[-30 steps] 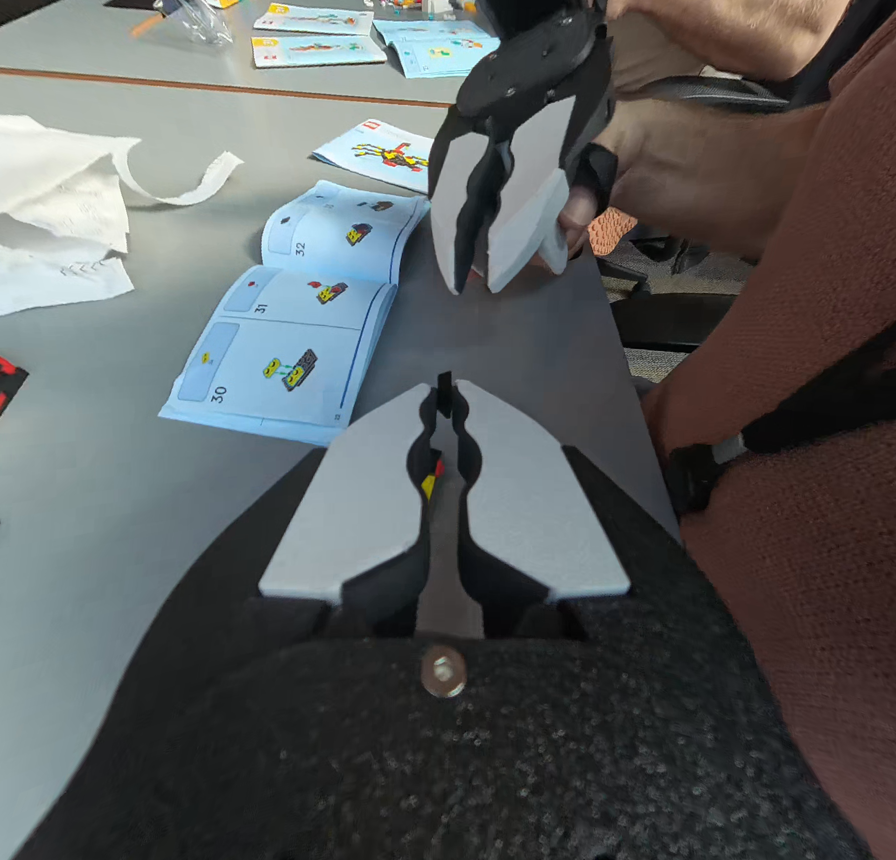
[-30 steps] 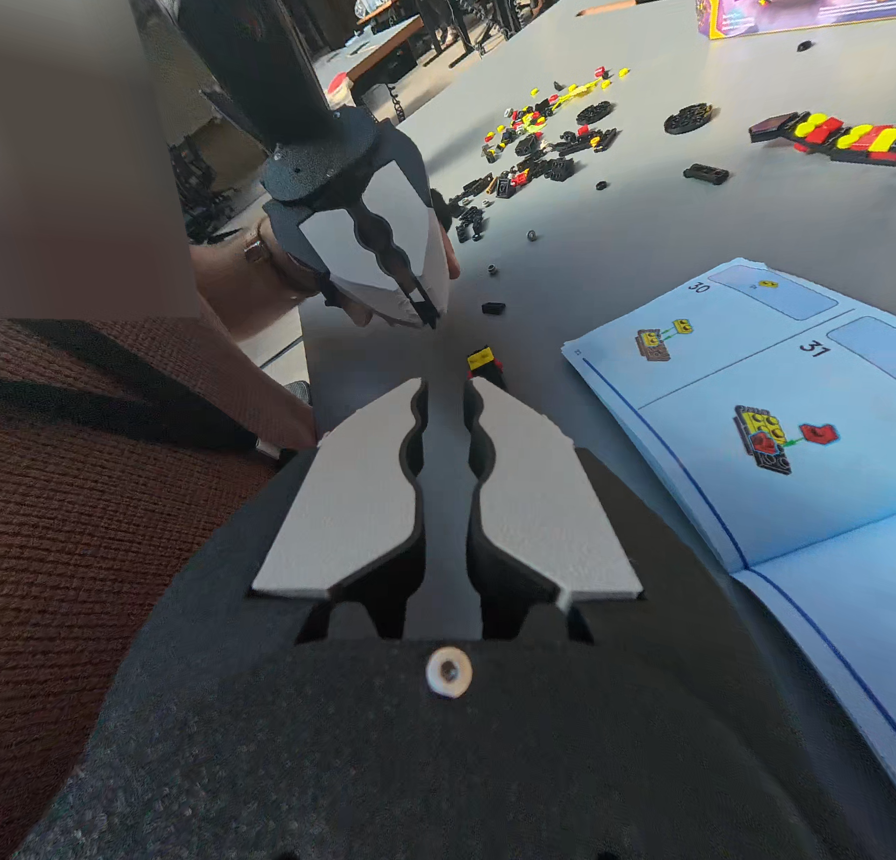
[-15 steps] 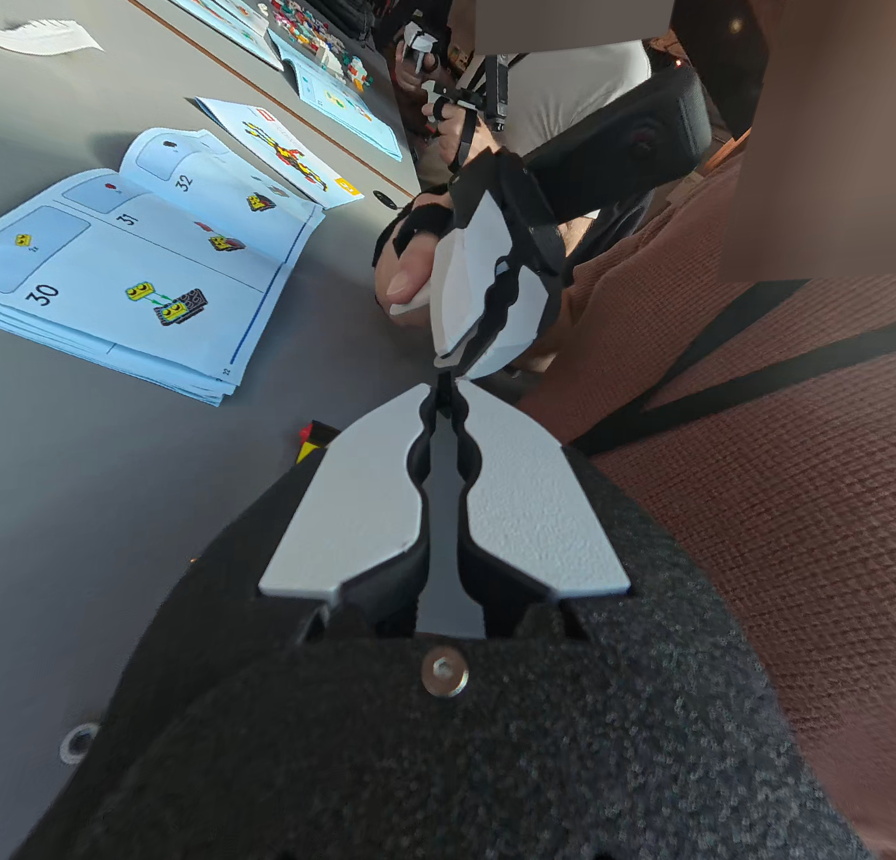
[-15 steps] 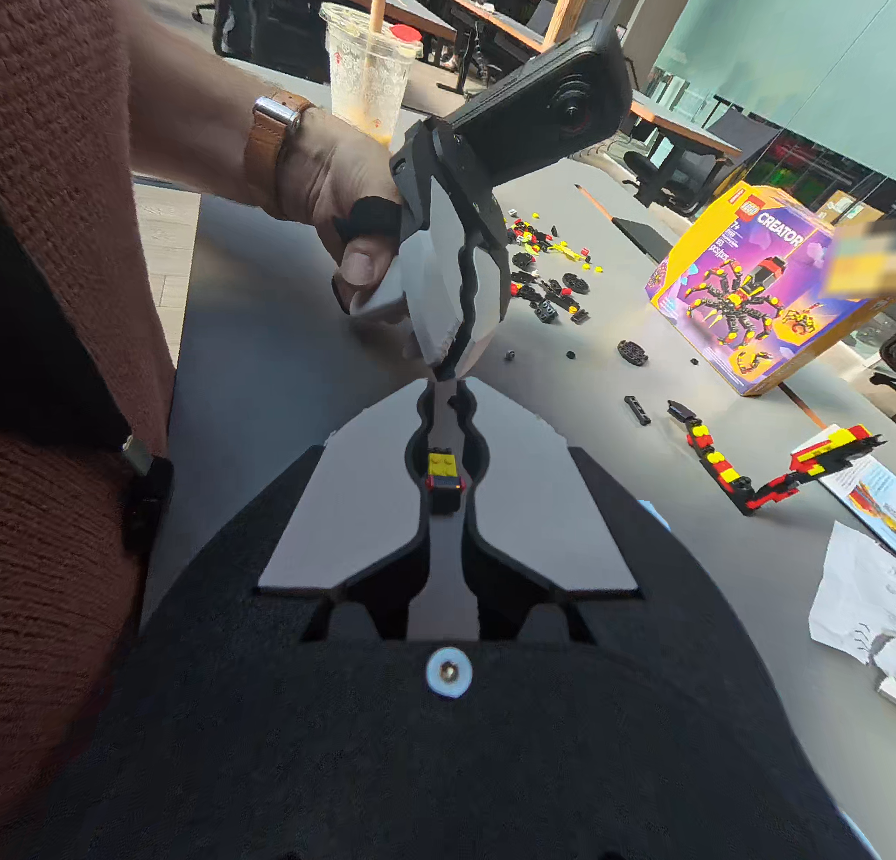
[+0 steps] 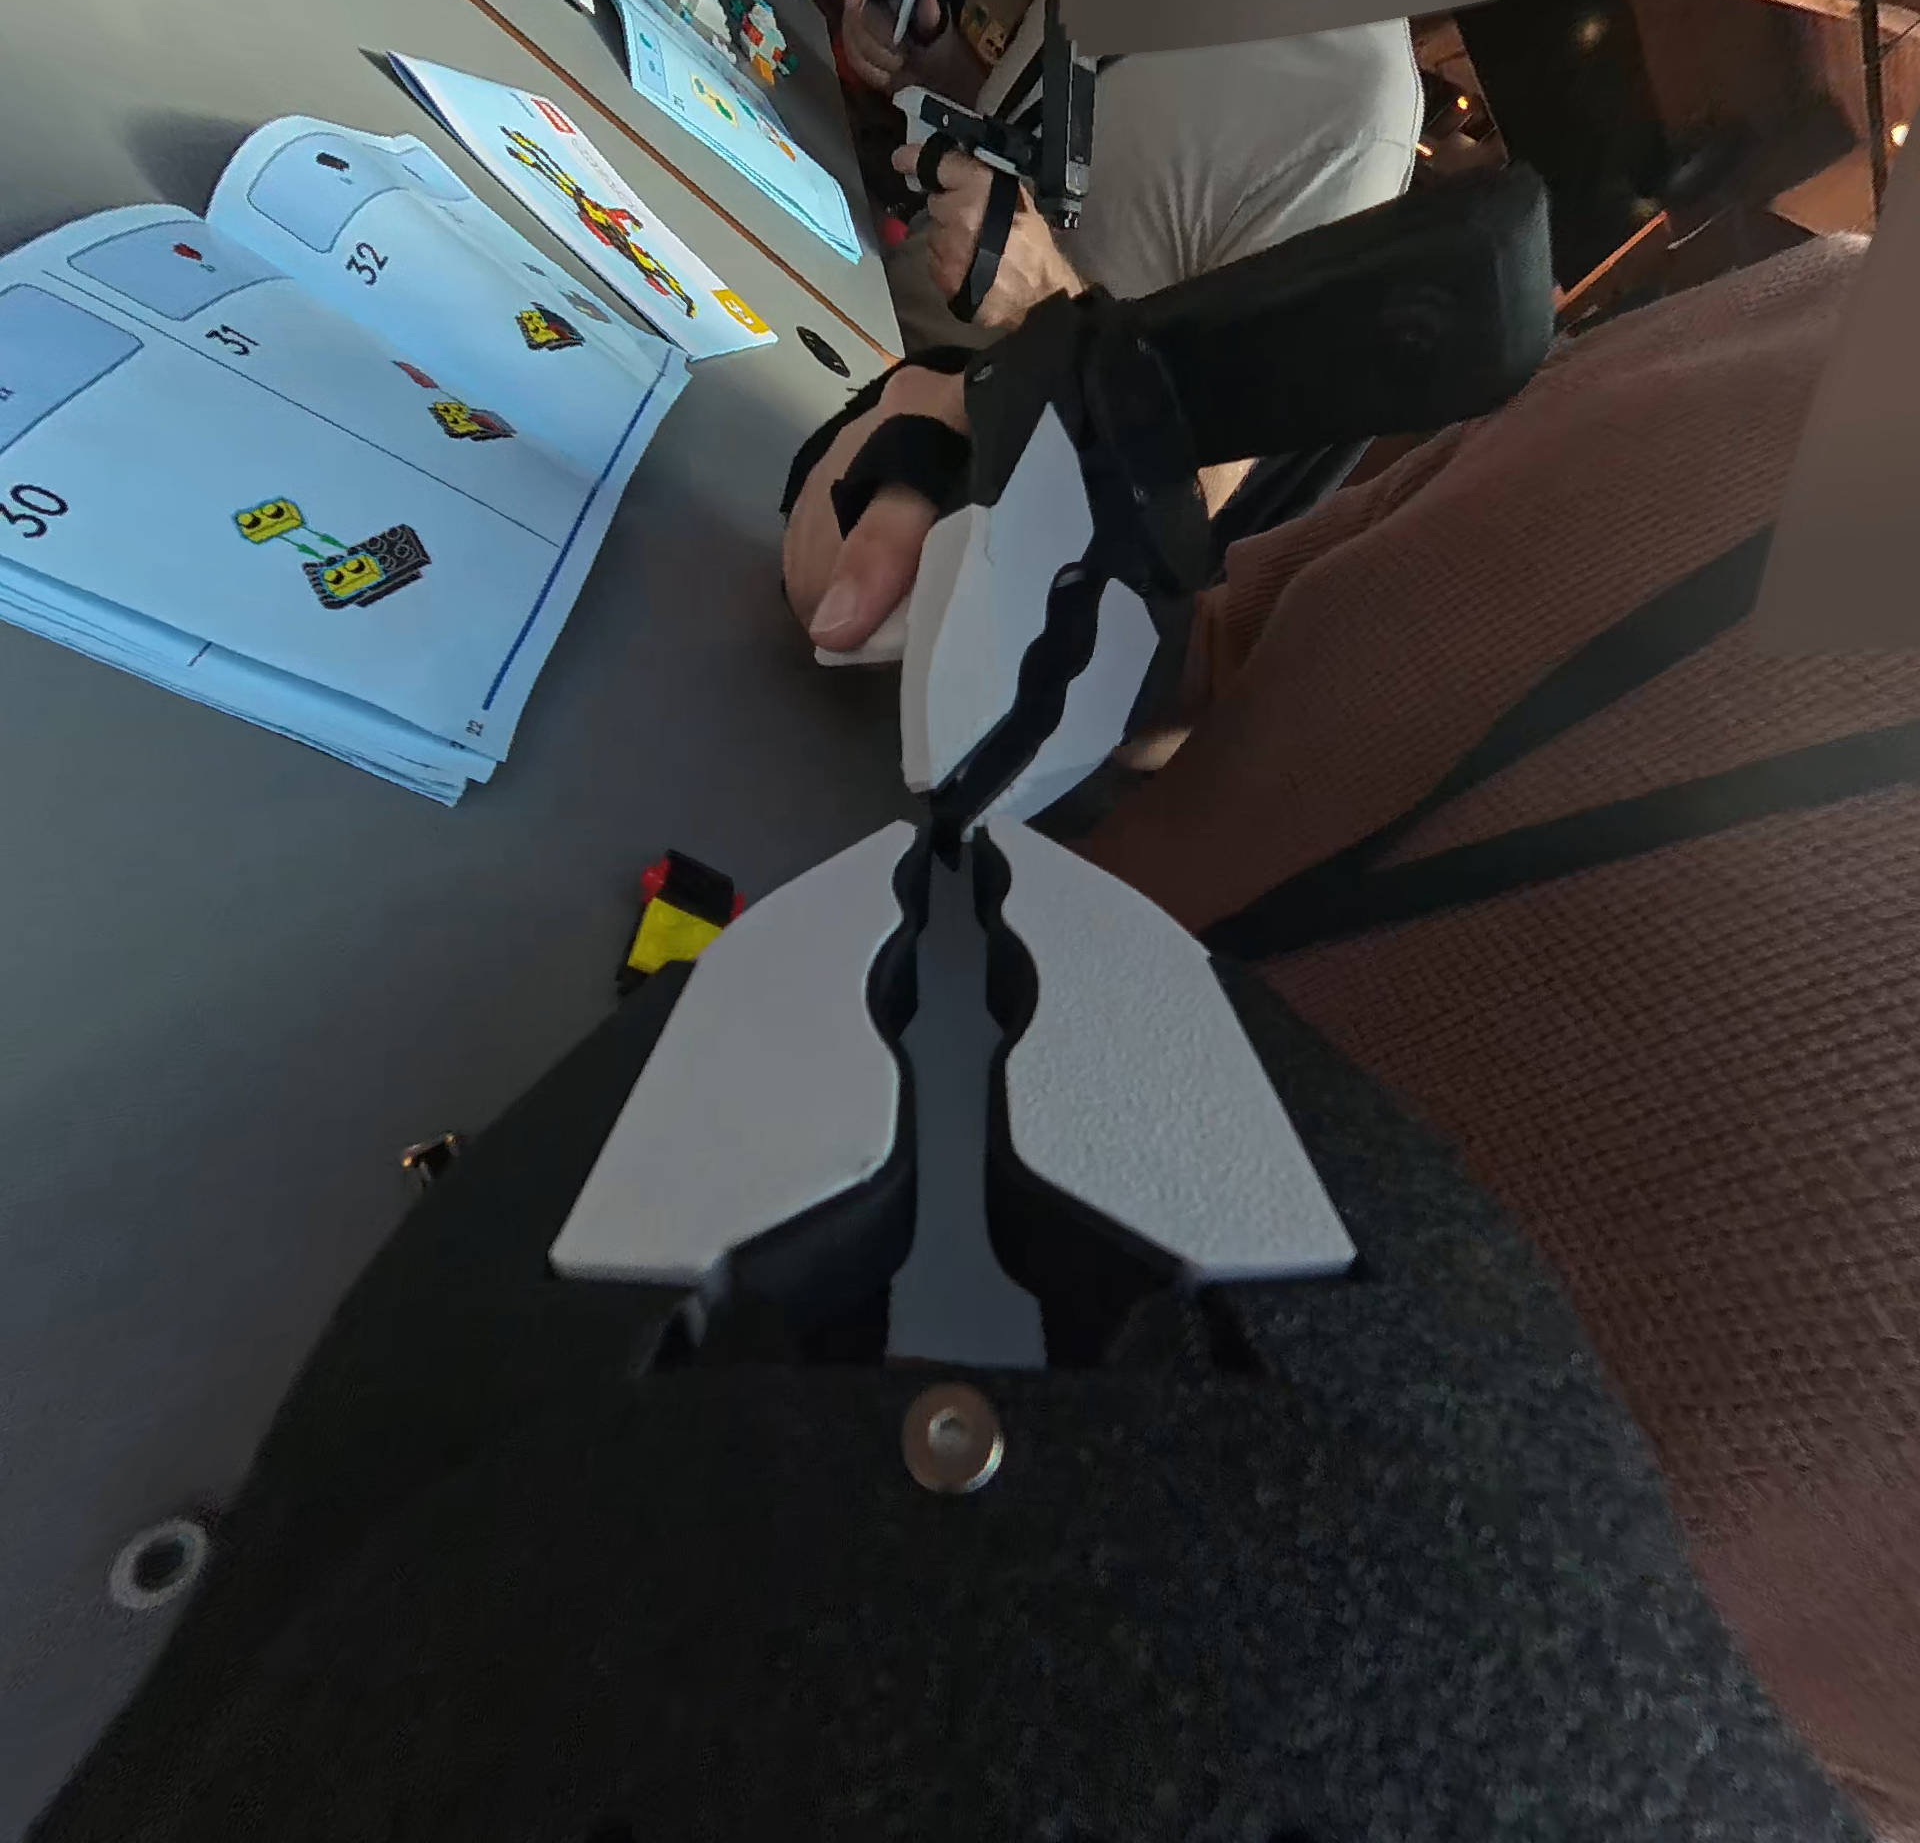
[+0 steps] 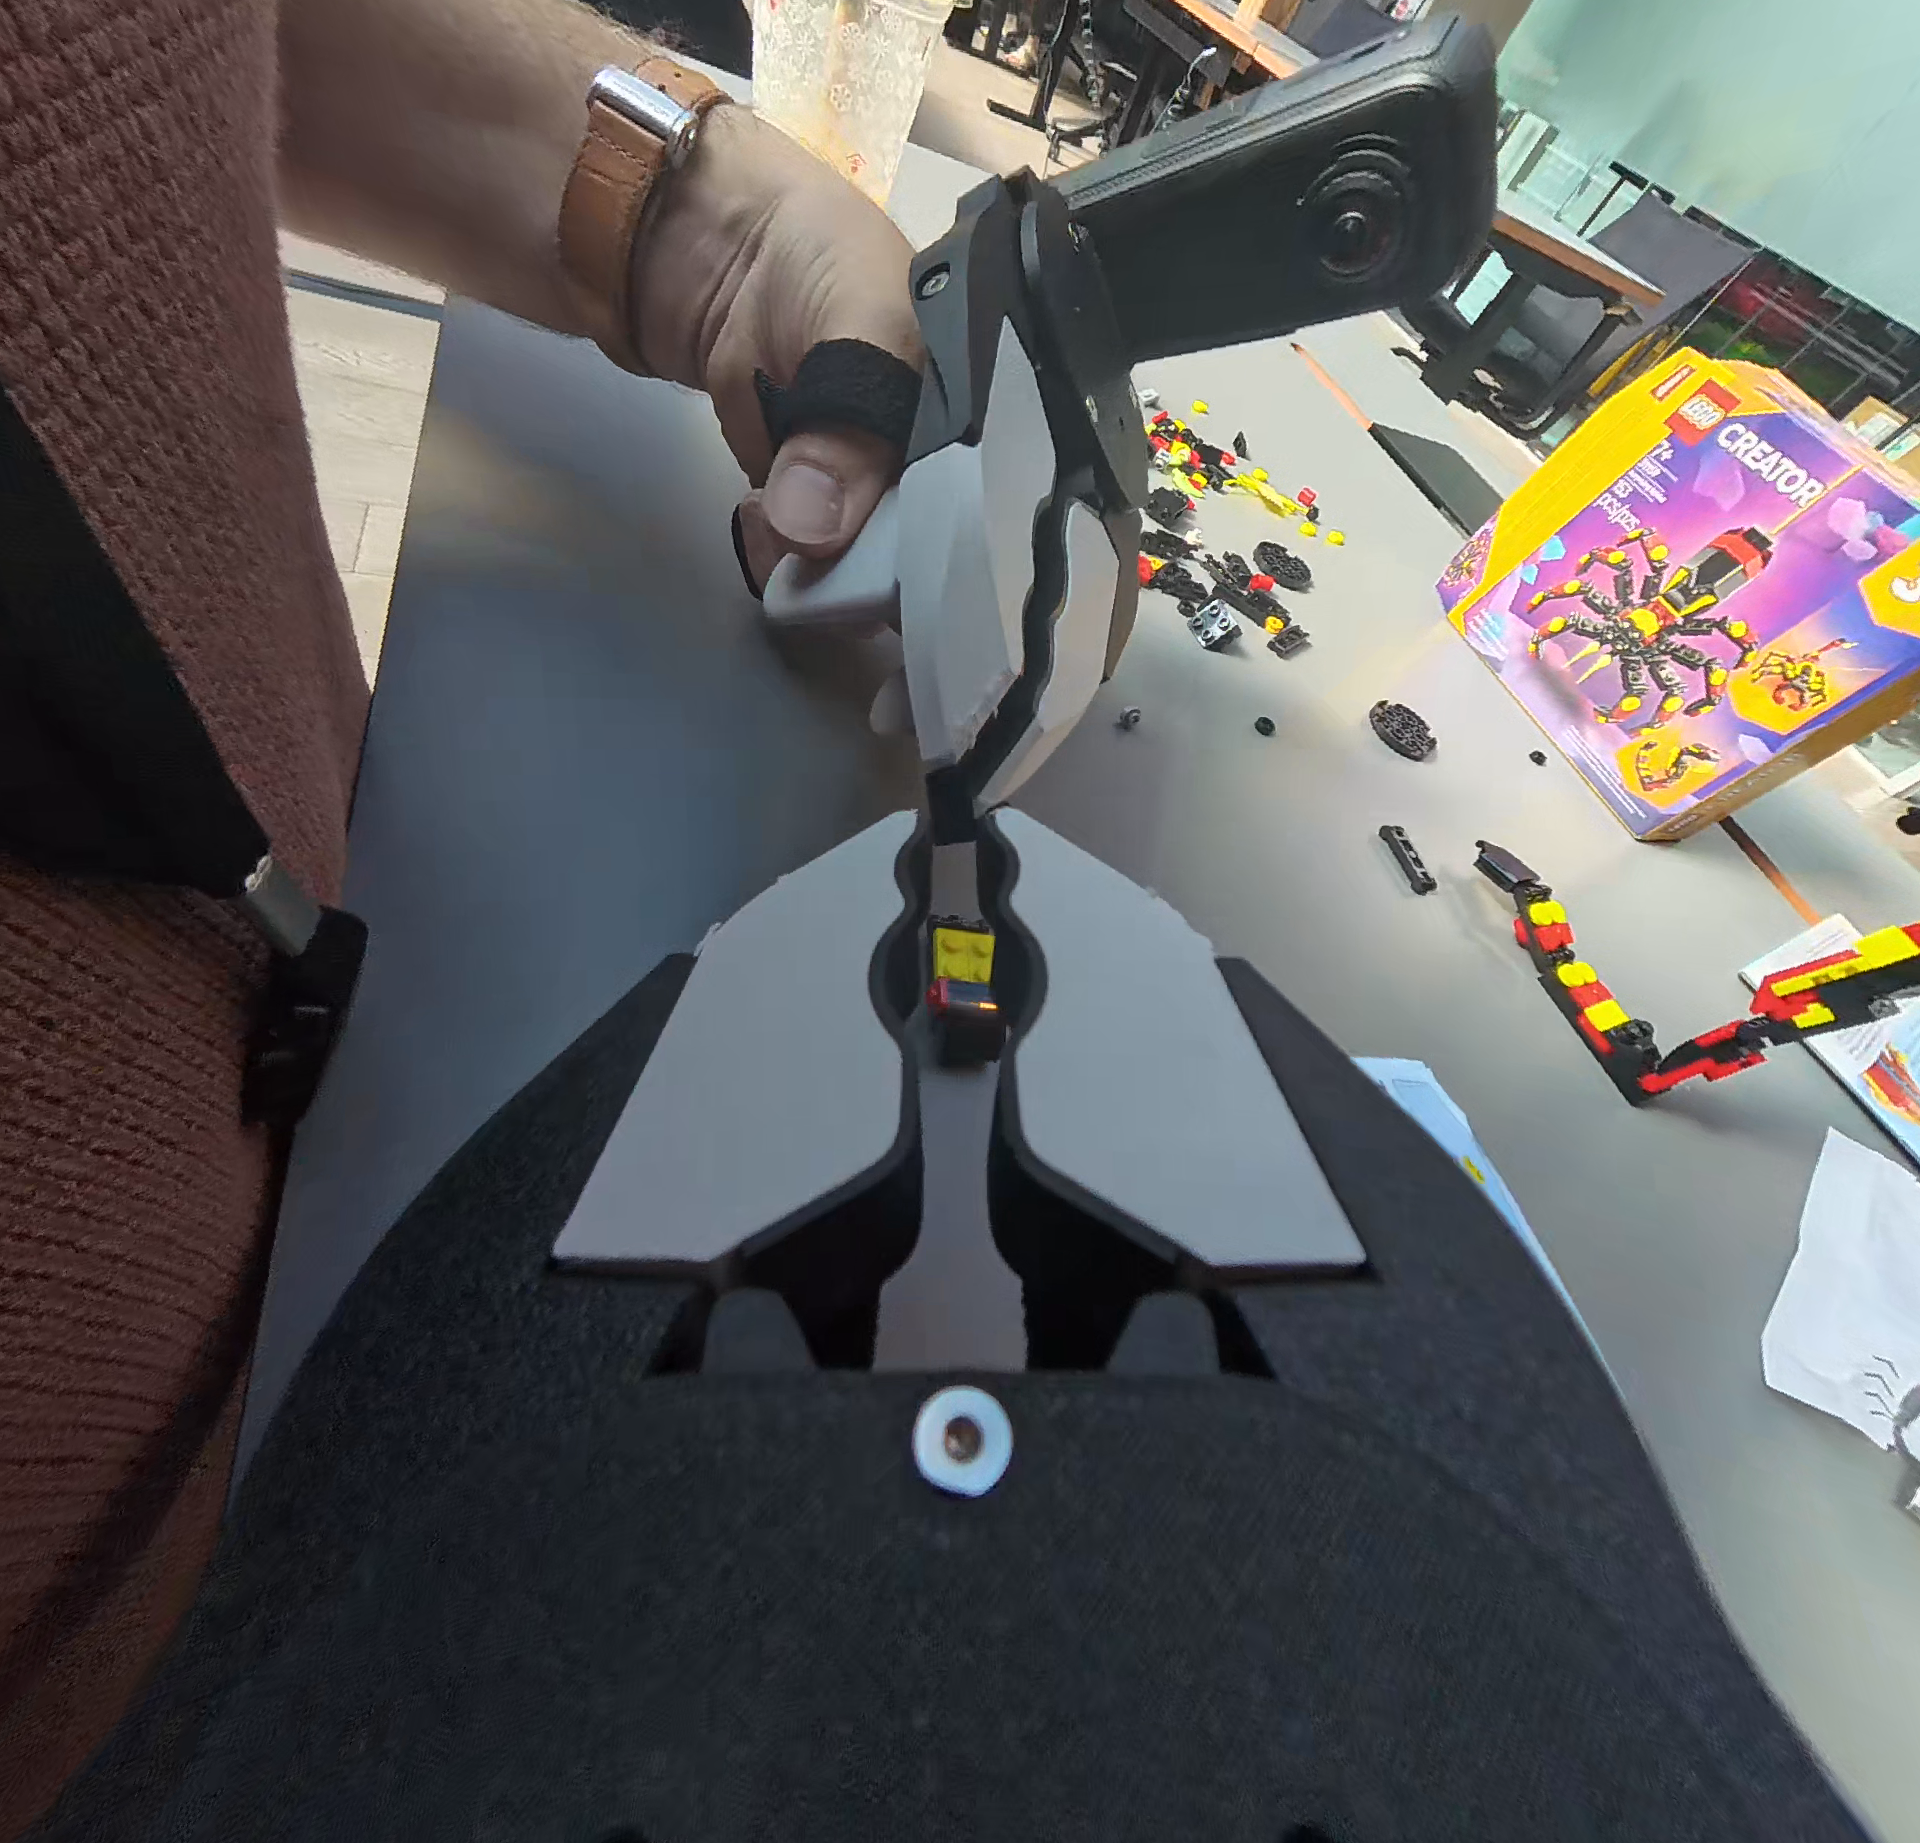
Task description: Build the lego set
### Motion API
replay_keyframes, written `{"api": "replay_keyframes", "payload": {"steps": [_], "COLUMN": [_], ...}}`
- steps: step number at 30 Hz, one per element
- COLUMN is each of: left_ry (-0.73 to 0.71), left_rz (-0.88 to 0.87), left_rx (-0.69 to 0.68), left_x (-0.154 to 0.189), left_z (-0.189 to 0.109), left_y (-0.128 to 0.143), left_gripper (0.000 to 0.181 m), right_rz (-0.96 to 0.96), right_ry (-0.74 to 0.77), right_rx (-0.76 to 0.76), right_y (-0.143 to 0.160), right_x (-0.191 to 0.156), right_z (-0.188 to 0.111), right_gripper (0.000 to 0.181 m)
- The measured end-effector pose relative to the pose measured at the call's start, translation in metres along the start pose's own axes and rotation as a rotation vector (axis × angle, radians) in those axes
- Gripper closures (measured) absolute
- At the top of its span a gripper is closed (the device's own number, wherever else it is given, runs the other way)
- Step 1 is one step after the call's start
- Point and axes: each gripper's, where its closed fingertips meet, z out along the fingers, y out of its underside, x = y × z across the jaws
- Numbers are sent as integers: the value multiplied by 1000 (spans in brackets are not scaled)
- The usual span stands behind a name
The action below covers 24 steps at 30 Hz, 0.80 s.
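My left gripper [image 5: 945, 843] is shut on a small black piece [image 5: 945, 850] at its tips. My right gripper [image 6: 953, 832] faces it tip to tip and is closed on the same black piece [image 6: 951, 817]. In the left wrist view the right gripper [image 5: 940, 801] comes down from above. In the right wrist view the left gripper [image 6: 971, 754] does the same. A small yellow, red and black brick assembly [image 5: 675, 926] lies on the grey table below them. It shows through the gap between the right fingers [image 6: 961, 972].
An open instruction booklet [image 5: 312, 463] lies to the left, with another booklet [image 5: 623, 204] beyond it. Loose bricks [image 6: 1216, 567], the set's box [image 6: 1704, 598], a long black-red-yellow built strip [image 6: 1579, 972], crumpled paper [image 6: 1849, 1294] and a plastic cup [image 6: 842, 37] are on the table. Another person [image 5: 1195, 131] sits opposite. The grippers are tip to tip, or close to it.
Over the last second both grippers swung to face each other and their tips met. The right gripper narrowed from slightly open onto the black piece. Little has moved in the last half second.
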Motion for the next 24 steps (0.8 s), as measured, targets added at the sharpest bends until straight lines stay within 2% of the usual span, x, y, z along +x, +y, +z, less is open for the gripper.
{"api": "replay_keyframes", "payload": {"steps": [2, 4, 7, 10, 13, 24], "left_ry": [-52, -174, -387, -482, -461, -443], "left_rz": [26, 104, 266, 429, 509, 617], "left_rx": [10, -29, -211, -388, -487, -489], "left_x": [-6, -20, -47, -62, -63, -59], "left_z": [-9, -18, -22, -17, -9, -4], "left_y": [-1, 2, 16, 28, 37, 33], "left_gripper": [174, 174, 173, 170, 167, 160], "right_rz": [53, 116, 179, 199, 209, 195], "right_ry": [-5, 7, 7, 0, -10, -102], "right_rx": [-57, -141, -230, -309, -350, -458], "right_y": [12, 27, 38, 45, 47, 53], "right_x": [1, 4, 5, 5, 7, 1], "right_z": [0, 0, 0, 4, 12, 19], "right_gripper": [174, 174, 174, 174, 174, 173]}}
